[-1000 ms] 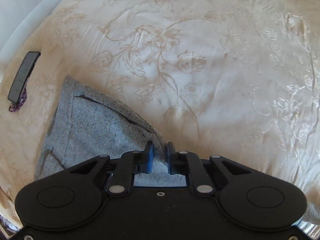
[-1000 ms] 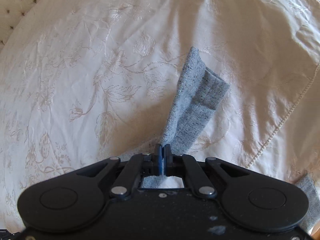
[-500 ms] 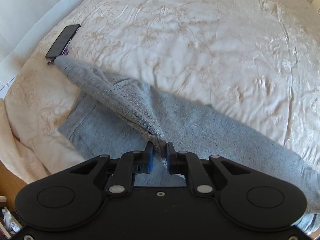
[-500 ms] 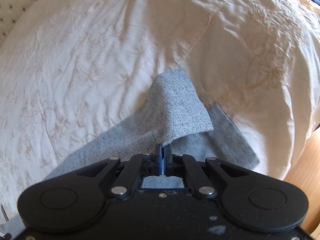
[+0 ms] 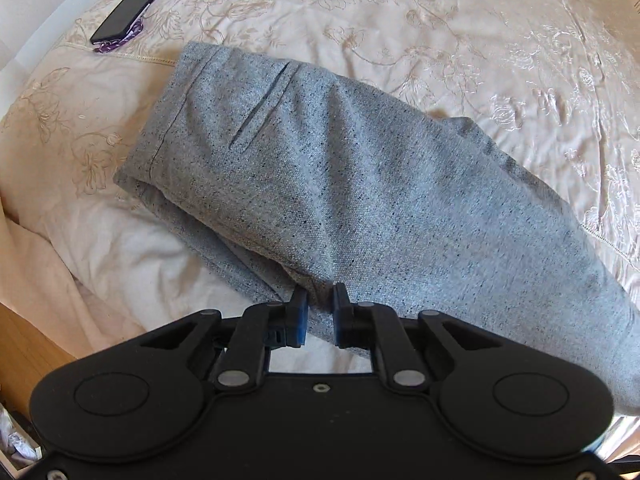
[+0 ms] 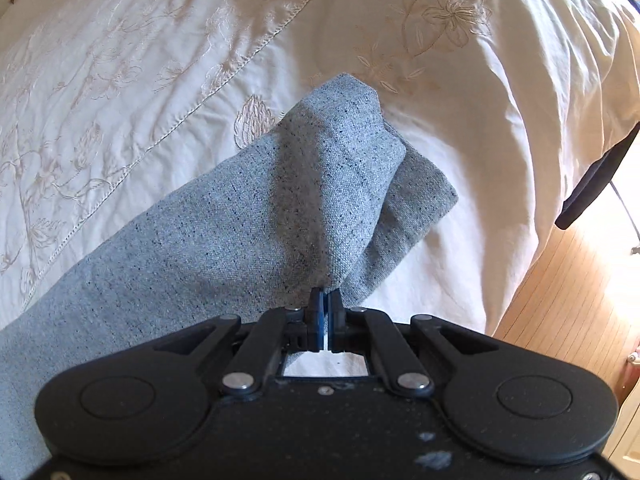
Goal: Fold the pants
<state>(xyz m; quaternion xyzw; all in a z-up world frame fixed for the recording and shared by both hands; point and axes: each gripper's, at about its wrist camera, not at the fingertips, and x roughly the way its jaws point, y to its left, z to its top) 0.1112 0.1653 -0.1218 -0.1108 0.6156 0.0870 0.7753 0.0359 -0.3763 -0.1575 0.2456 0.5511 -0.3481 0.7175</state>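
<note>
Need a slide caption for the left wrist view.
Left gripper pinching folded grey pants on a floral bedspread, phone nearby.

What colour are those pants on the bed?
The pants are light grey with dark flecks, clearest in the left wrist view.

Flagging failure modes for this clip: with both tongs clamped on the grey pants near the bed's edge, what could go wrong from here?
1. The pants lie close to the bed edge; the lower layer could slide off toward the floor on release.
2. The cuffs look offset, so the fold may set unevenly.
3. The left tongs pinch bunched fabric, which may crease; the right tongs grip only a thin edge, which might slip.
</note>
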